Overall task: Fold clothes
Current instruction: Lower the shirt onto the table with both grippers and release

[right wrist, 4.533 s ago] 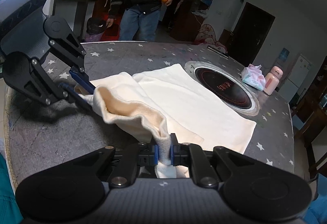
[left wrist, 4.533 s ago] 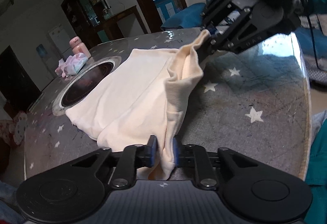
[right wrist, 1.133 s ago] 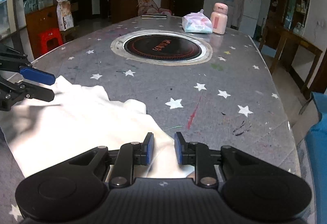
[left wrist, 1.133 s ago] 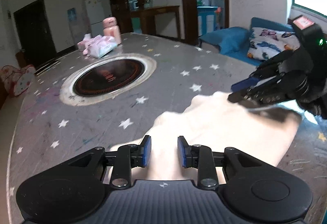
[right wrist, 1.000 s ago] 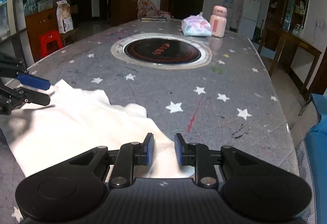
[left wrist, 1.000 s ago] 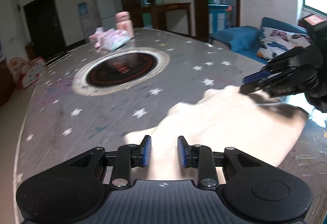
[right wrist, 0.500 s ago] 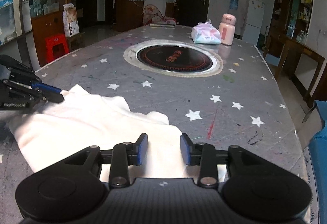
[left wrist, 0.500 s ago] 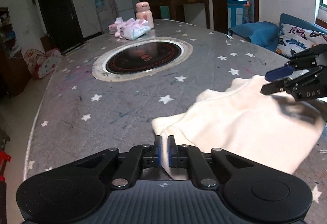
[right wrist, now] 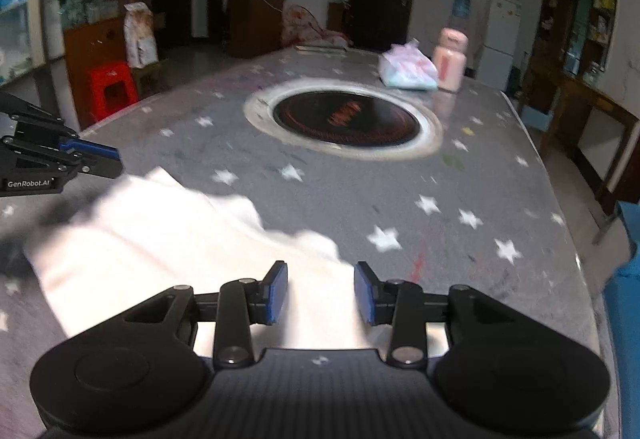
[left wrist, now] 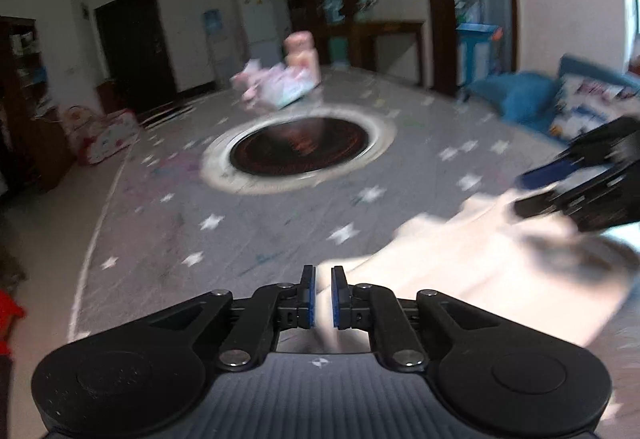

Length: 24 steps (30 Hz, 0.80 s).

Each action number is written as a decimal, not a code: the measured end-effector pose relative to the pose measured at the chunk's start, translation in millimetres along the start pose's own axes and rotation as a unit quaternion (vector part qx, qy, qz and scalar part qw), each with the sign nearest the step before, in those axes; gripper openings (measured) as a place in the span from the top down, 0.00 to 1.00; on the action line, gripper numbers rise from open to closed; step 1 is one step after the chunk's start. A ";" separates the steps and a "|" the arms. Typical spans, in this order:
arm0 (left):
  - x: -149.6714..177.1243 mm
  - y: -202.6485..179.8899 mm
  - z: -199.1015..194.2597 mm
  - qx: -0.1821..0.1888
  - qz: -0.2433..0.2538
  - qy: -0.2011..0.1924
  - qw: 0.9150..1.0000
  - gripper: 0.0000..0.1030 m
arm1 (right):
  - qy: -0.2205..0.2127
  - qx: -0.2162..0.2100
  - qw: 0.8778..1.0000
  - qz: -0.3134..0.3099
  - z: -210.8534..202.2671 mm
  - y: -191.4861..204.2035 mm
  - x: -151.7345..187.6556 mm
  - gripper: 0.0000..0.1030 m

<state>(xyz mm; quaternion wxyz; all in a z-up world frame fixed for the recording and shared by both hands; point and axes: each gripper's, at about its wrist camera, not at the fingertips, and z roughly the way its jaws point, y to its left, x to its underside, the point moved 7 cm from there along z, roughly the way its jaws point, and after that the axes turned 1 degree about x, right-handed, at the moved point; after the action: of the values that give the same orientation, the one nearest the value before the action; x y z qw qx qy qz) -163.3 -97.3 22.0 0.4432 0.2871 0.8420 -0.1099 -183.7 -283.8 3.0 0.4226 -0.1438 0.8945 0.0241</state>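
A cream garment (right wrist: 168,239) lies folded on the near part of the grey star-print table (right wrist: 360,199). In the left wrist view my left gripper (left wrist: 323,295) is shut on the garment's (left wrist: 480,271) near corner, with pale cloth showing between the blue pads. The right wrist view shows that same left gripper (right wrist: 108,163) at the cloth's far-left corner. My right gripper (right wrist: 321,291) stands open just above the garment's near edge, nothing between its fingers. From the left wrist view, the right gripper (left wrist: 540,187) is a blurred dark shape over the cloth's right side.
A round black cooktop (right wrist: 346,119) with a pale ring is set into the table's middle. Behind it stand a pink bottle (right wrist: 451,59) and a plastic-wrapped packet (right wrist: 408,73). A red stool (right wrist: 112,87) and cabinets are off the table's left; a blue sofa (left wrist: 520,99) is to the right.
My left gripper shut on the garment's corner and has shifted, blurring its view. My right gripper opened wider and backed off slightly. Earlier, both grippers held the cloth up.
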 end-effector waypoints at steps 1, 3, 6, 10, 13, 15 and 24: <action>-2.7 -1.4 -3.5 0.006 -0.003 -0.005 1.000 0.90 | -0.002 -0.006 1.000 -0.003 0.3 4.3 -4.2 0.65; -3.0 -15.3 -2.2 0.030 0.003 0.000 1.000 0.90 | 0.006 -0.012 1.000 -0.011 9.8 11.3 -7.1 0.65; 2.1 -32.7 9.0 0.051 0.016 0.020 0.998 0.90 | 0.027 -0.010 0.999 -0.015 29.7 15.9 -3.5 0.65; 17.2 -32.3 31.5 0.049 0.008 0.056 0.997 0.90 | 0.023 -0.012 1.000 -0.006 29.4 14.2 -4.8 0.65; 20.5 -29.2 35.7 0.052 -0.001 0.056 0.997 0.89 | 0.021 -0.010 1.000 -0.016 15.8 13.7 -5.1 0.65; 20.1 -28.6 37.1 0.052 -0.003 0.055 0.997 0.87 | 0.021 -0.009 0.999 -0.022 7.8 14.4 -3.3 0.65; 19.4 -26.1 32.9 0.035 -0.012 0.059 0.998 0.62 | 0.014 -0.016 1.000 -0.007 -16.9 14.6 14.1 0.63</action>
<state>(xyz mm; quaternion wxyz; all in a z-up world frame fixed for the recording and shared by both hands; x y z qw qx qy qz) -164.5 -125.5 -14.7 0.3813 0.2984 0.8656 -0.1275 -208.9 -275.9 1.9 0.4081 -0.1568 0.8987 0.0333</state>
